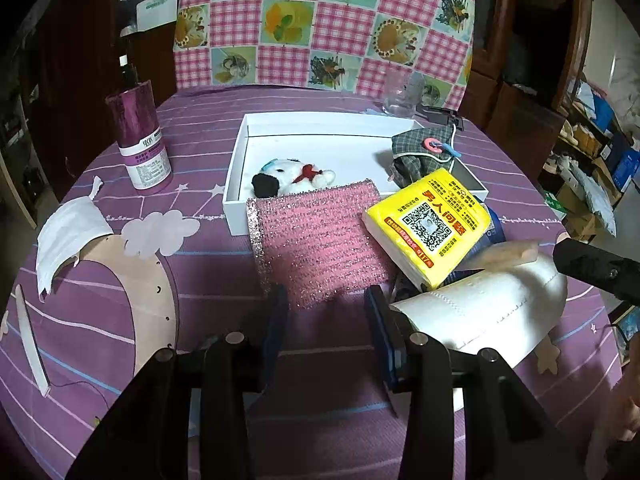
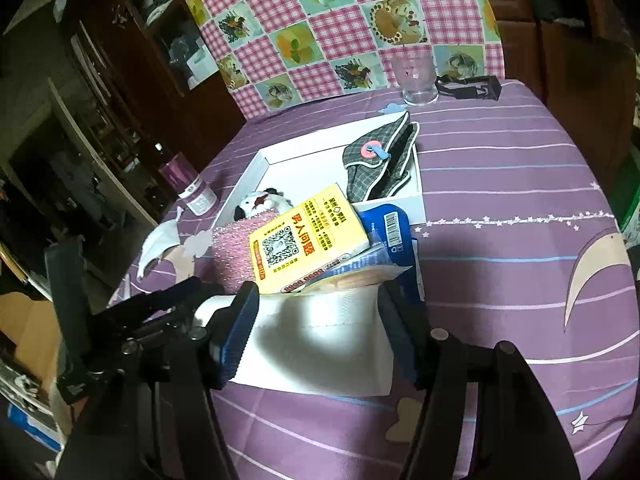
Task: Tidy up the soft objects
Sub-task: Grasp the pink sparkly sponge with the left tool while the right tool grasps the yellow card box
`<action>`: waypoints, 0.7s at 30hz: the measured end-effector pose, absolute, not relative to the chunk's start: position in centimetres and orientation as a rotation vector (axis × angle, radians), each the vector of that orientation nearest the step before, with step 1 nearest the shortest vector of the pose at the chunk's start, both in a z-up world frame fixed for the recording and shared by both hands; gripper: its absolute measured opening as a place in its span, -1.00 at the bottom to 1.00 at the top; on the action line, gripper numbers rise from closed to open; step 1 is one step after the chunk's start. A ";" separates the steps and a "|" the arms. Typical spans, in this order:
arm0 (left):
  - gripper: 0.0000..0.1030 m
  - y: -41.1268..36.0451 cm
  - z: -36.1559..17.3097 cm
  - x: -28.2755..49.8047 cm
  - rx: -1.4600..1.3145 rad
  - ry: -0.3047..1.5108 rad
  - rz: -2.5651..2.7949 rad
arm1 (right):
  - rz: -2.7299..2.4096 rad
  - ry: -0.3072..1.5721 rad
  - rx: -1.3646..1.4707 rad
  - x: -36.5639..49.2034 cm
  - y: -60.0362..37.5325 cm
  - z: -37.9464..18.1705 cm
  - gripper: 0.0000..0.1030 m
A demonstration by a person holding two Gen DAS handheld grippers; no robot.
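A white box (image 1: 236, 160) (image 2: 256, 168) holds a plush toy dog (image 1: 296, 178) (image 2: 258, 202) and a grey plaid cloth (image 1: 424, 152) (image 2: 380, 160). A pink sponge (image 1: 320, 244) (image 2: 232, 252) leans over its near wall. A yellow tissue pack (image 1: 430, 224) (image 2: 304, 236) lies on a blue packet (image 2: 394, 228). A white mask (image 1: 484, 312) (image 2: 320, 340) lies in front. My left gripper (image 1: 326, 312) is open, its jaws either side of the sponge's near edge. My right gripper (image 2: 320, 312) is open, its jaws either side of the white mask.
A purple can (image 1: 140, 136) (image 2: 192, 188) stands at the left. Another white mask (image 1: 66, 236) lies at the table's left edge. A glass (image 1: 400, 98) (image 2: 416, 80) and a black clip (image 2: 468, 86) are at the back. A chair with patterned cloth (image 1: 320, 20) stands behind.
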State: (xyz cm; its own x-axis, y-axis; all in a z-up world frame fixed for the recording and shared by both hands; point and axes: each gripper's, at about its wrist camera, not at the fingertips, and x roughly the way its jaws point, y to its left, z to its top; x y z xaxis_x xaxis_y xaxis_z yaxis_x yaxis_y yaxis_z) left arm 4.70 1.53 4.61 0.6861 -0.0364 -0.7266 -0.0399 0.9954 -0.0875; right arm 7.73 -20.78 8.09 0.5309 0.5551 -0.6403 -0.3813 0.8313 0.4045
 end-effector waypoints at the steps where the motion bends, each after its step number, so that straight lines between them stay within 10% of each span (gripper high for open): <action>1: -0.23 1.5 4.6 4.7 -0.098 0.815 0.001 | 0.569 0.843 0.232 7.7 -20.8 8.1 0.22; 21: -0.23 3.0 5.5 4.9 -0.218 0.756 -0.086 | 0.495 0.872 0.330 11.8 -22.2 8.4 0.29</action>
